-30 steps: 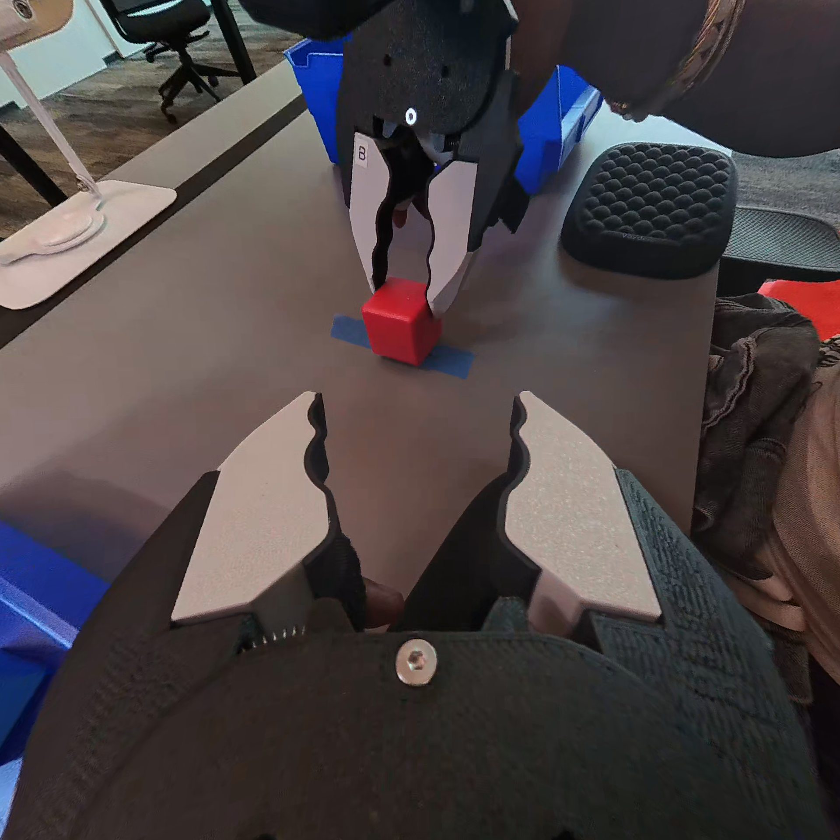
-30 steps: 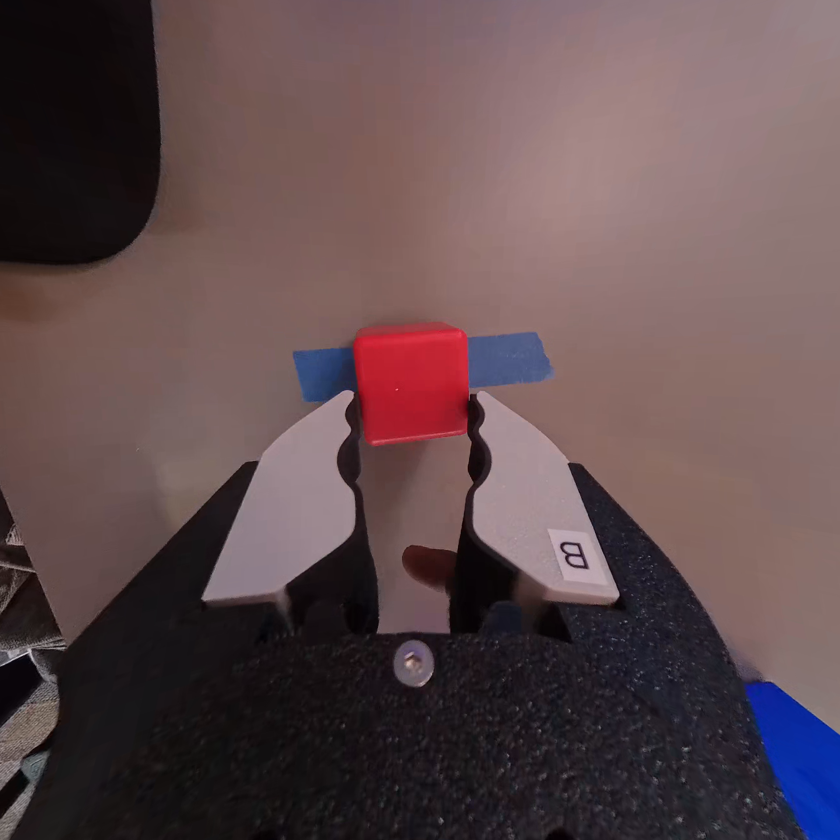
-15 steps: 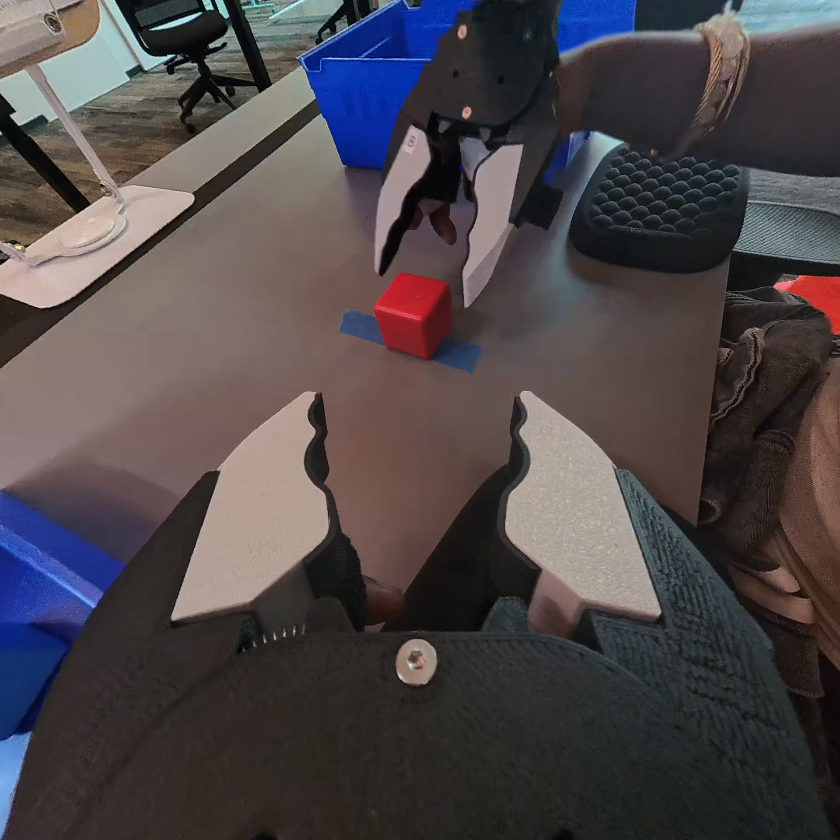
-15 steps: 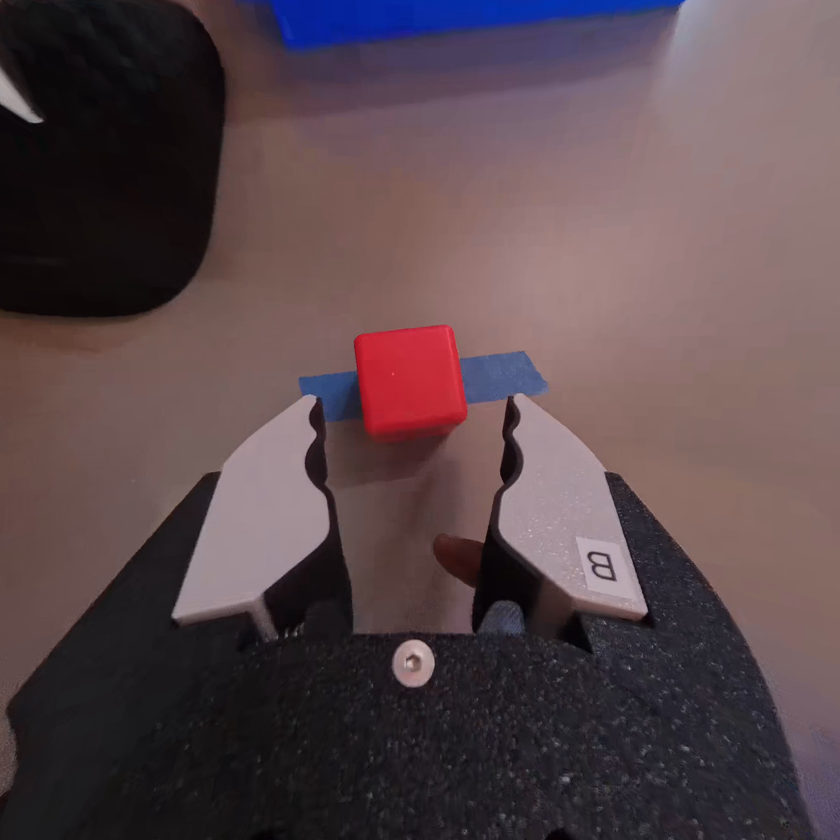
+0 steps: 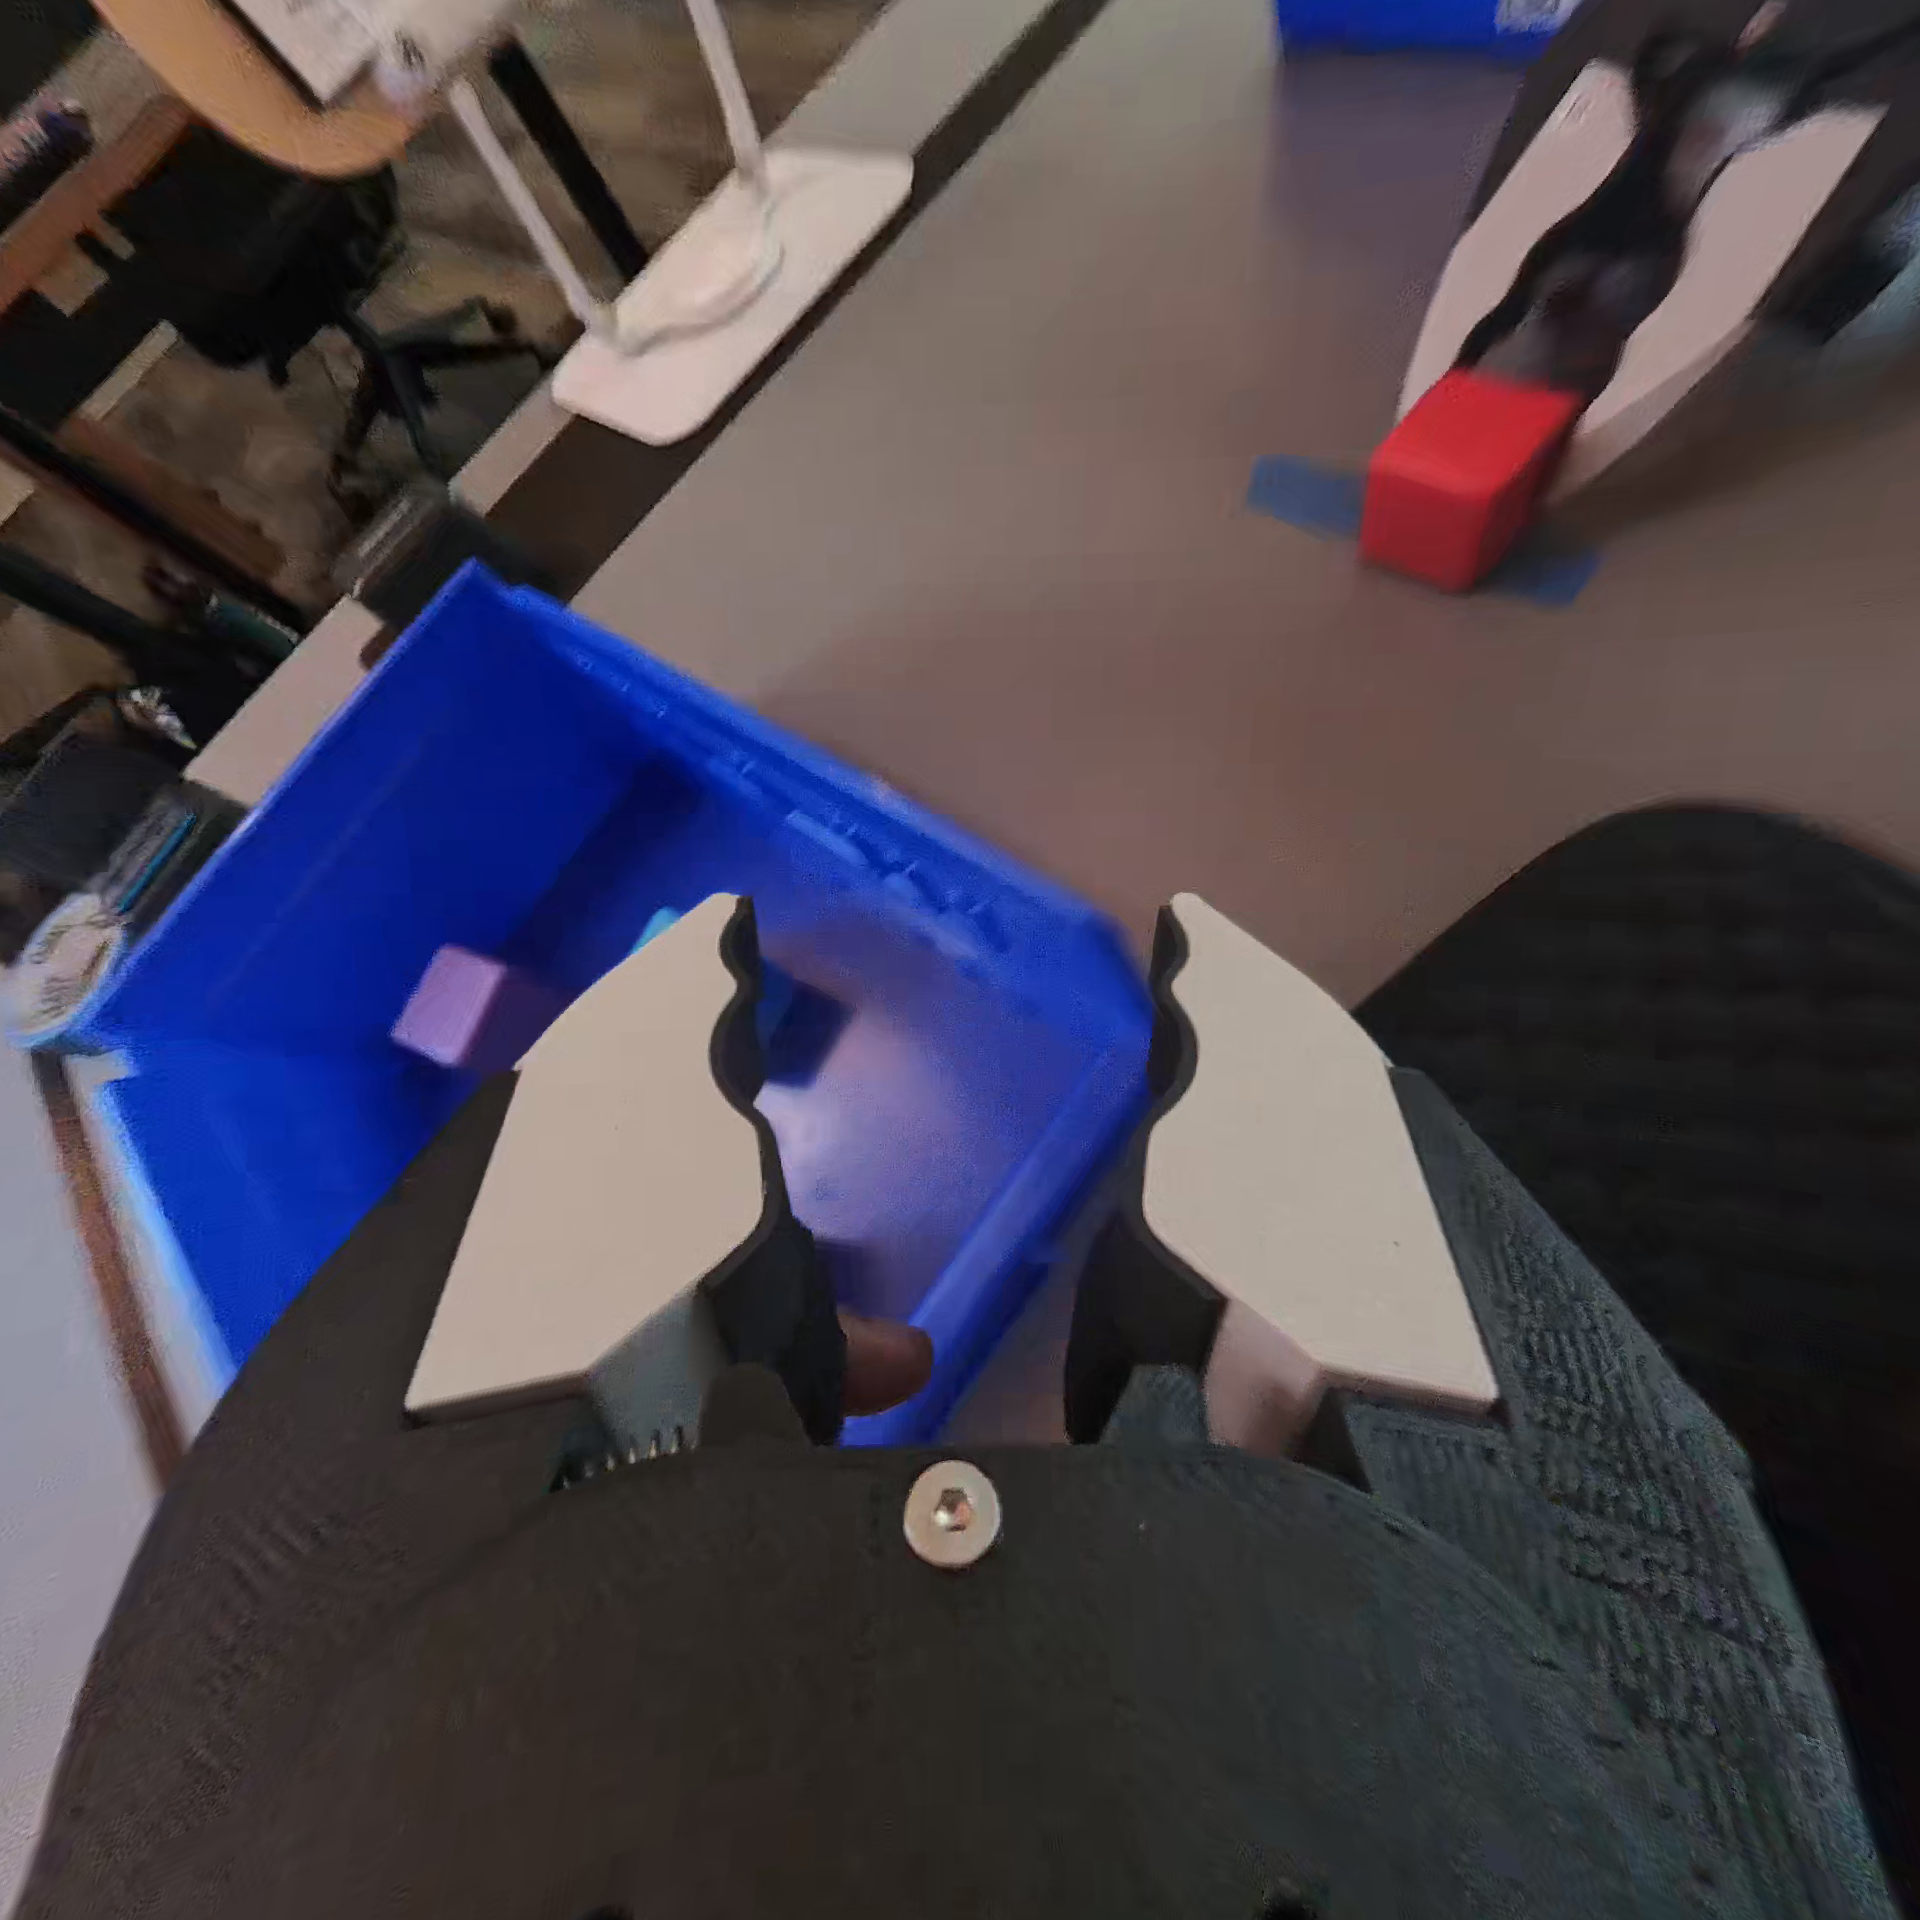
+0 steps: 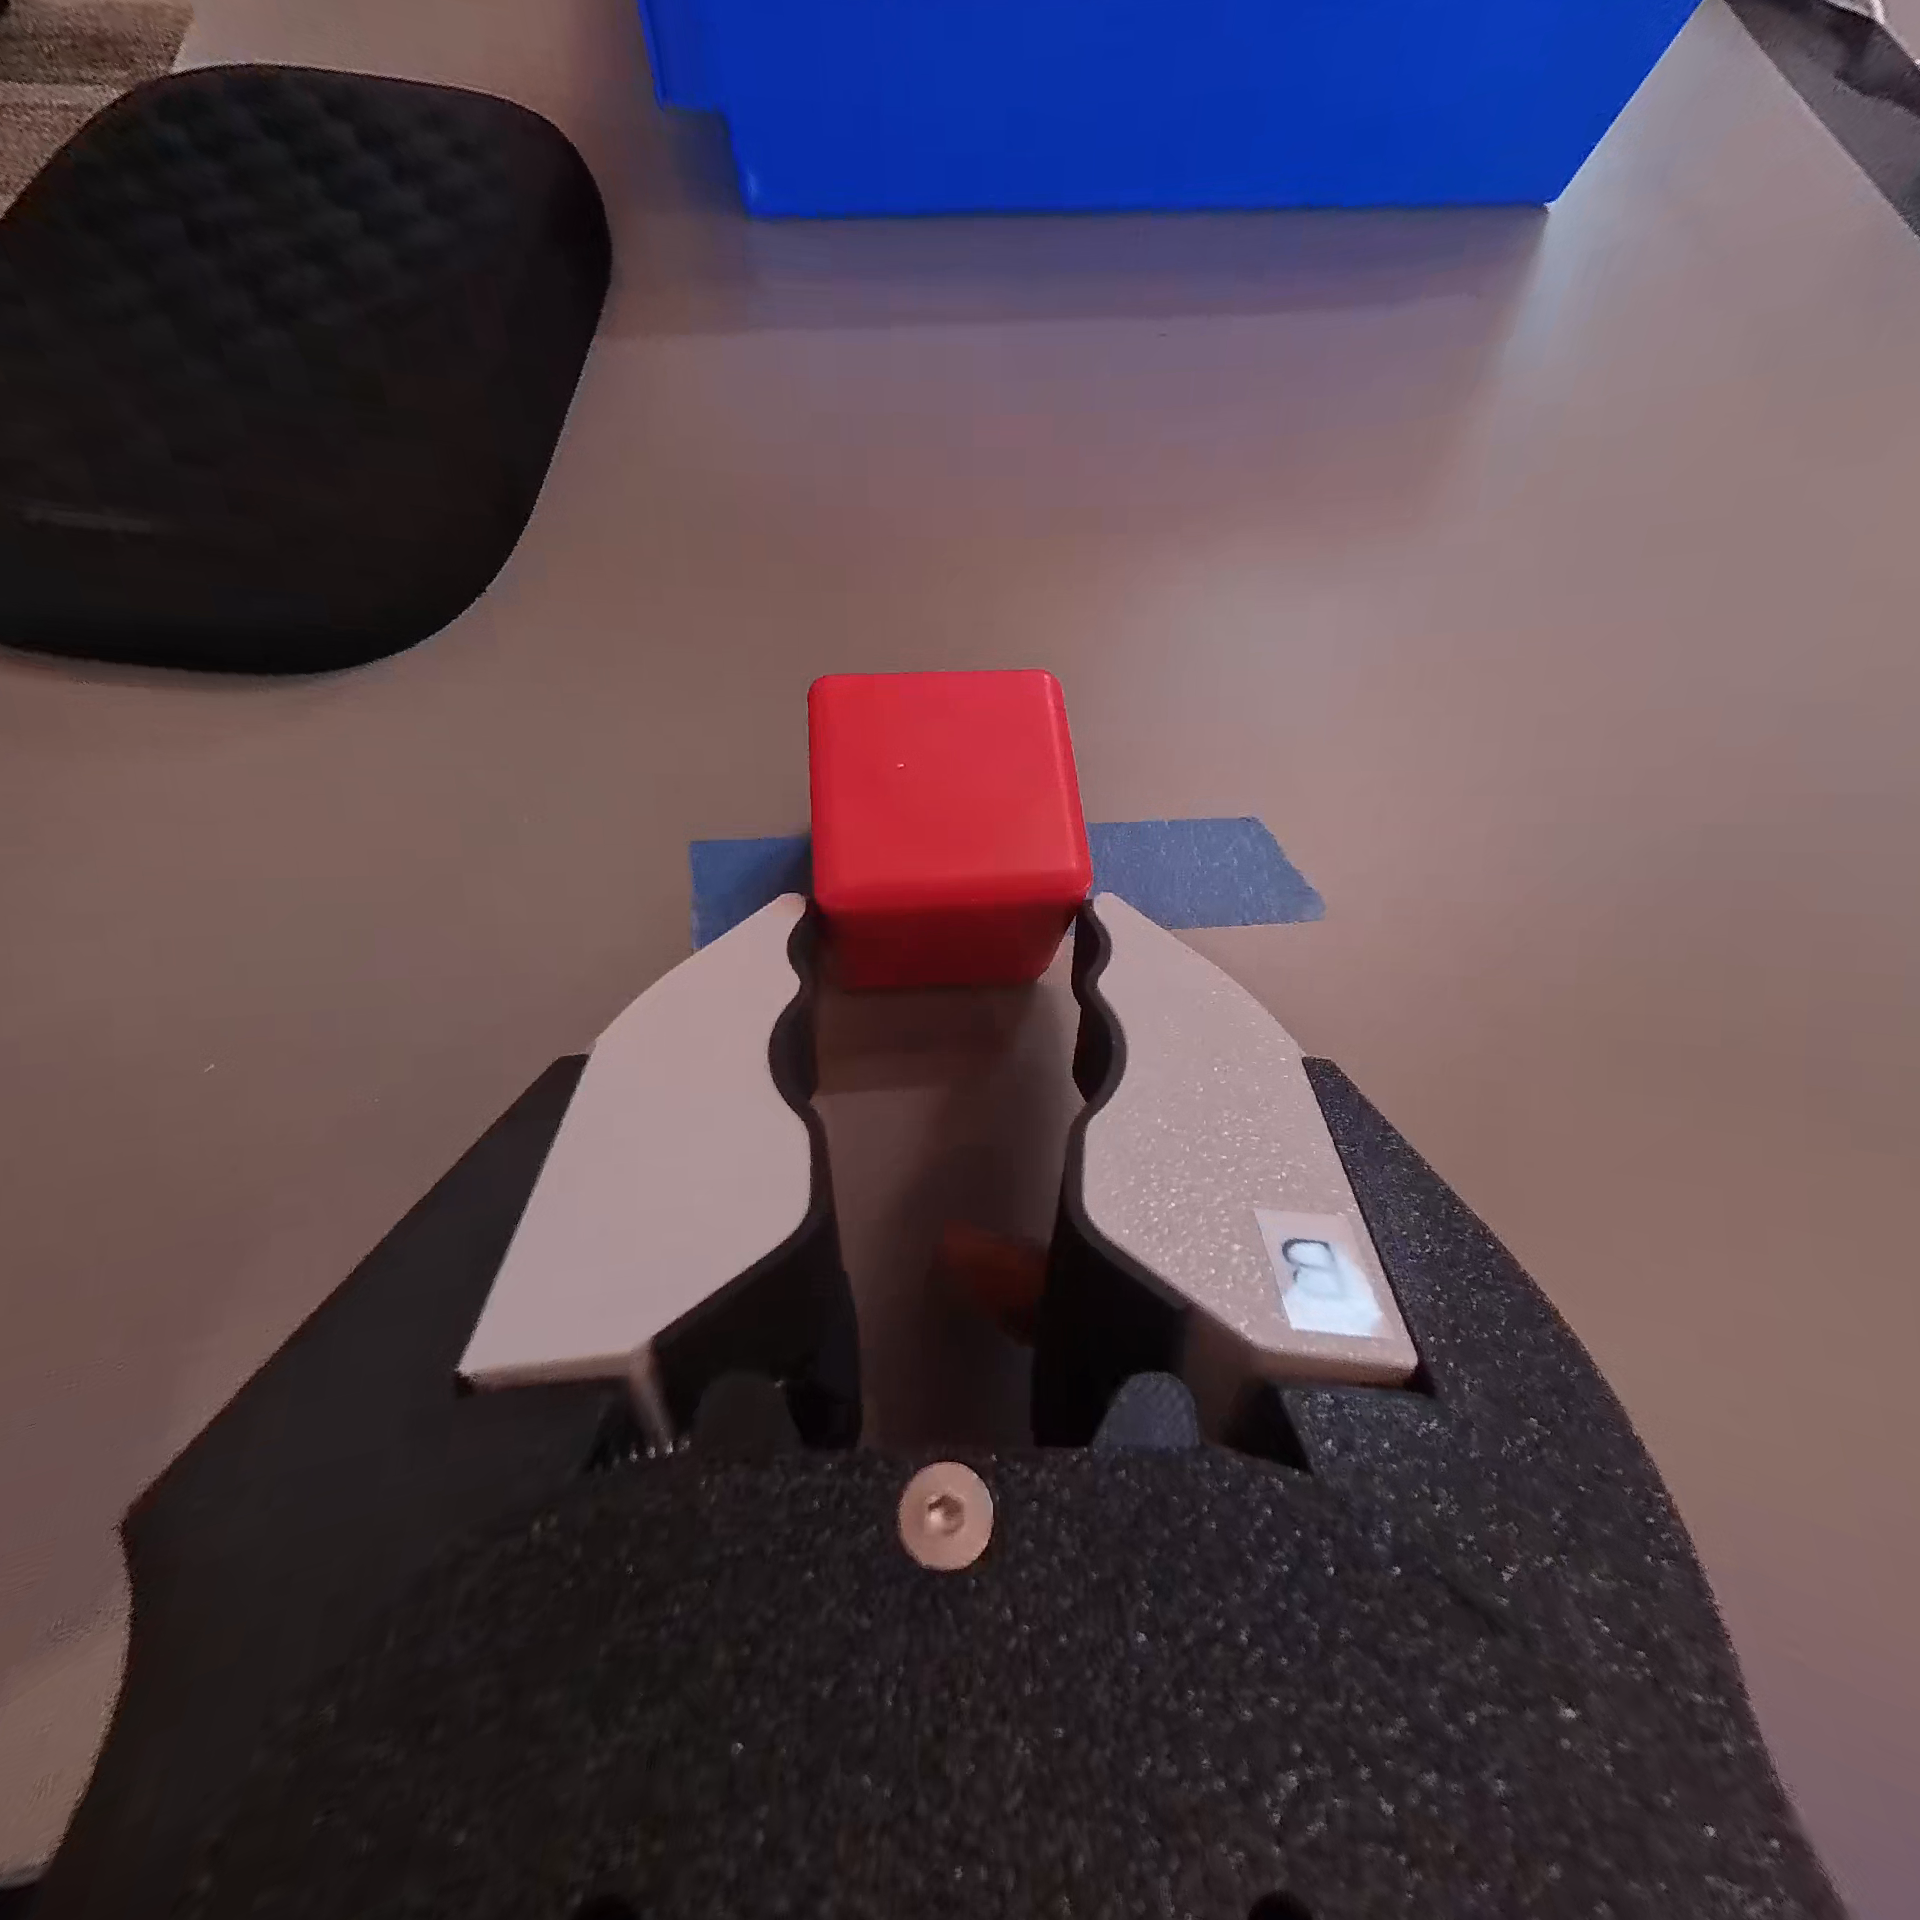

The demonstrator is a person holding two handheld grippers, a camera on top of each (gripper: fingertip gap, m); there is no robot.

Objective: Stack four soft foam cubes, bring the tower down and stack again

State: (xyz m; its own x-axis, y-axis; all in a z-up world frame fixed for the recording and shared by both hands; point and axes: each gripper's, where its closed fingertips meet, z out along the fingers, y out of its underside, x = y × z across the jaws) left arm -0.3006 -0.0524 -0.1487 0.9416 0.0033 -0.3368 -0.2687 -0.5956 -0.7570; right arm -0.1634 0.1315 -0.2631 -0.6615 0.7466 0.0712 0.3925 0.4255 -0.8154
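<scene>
Right wrist view: red foam cube (image 6: 940,821) at frame centre, sitting on a strip of blue tape (image 6: 1195,873) stuck to the grey-brown desk (image 6: 1455,623). Right tool (image 6: 940,914) low in the frame, its two pale fingertips (image 6: 769,925) touching the near lower corners of the cube on either side, jaws narrowed onto it; cube resting on the desk, not lifted. Small white sticker on the right-hand finger. Black dimpled pad (image 6: 270,353) in the upper left of the frame. Blue bin wall (image 6: 1143,104) across the upper middle, well beyond the cube.

Left wrist view, blurred: left tool (image 5: 951,925) in the lower half of the frame, jaws spread wide with nothing between them. Below and beyond its fingers, a second blue bin (image 5: 343,883), open side up, at the left of the frame. Inside that bin, a purple cube (image 5: 457,1003) left of the left-hand finger and a dark blue cube (image 5: 800,1029) seen through the gap between the fingers. Red foam cube on the blue tape in the upper right of this frame, with the right tool (image 5: 1496,405) closed around it from behind. White stand base (image 5: 727,301) at upper centre-left, near the far desk edge. Dark textured surface (image 5: 1662,1039) at the right edge, too blurred to identify.
</scene>
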